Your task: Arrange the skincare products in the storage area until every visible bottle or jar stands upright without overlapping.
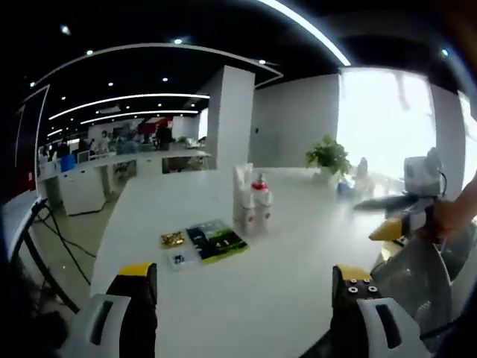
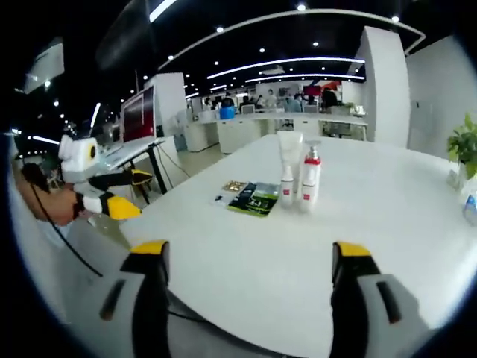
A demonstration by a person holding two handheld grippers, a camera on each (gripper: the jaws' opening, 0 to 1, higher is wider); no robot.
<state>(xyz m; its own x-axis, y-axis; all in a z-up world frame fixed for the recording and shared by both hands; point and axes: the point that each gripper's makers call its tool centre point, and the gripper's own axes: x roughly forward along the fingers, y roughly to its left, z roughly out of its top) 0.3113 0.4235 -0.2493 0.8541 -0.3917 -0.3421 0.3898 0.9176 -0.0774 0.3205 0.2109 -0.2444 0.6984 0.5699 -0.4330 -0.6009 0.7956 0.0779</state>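
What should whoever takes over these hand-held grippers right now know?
Left hand-held gripper: open, empty, held over the near edge of the white table.
Right hand-held gripper: open, empty, also at the near edge.
Skincare bottles: standing upright, clustered close together mid-table; whether they touch is unclear.
Flat packets: lying beside the bottles.
Done: nothing gripped so far.
Left: approach the bottles, space them apart if needed, and keep everything in sight.
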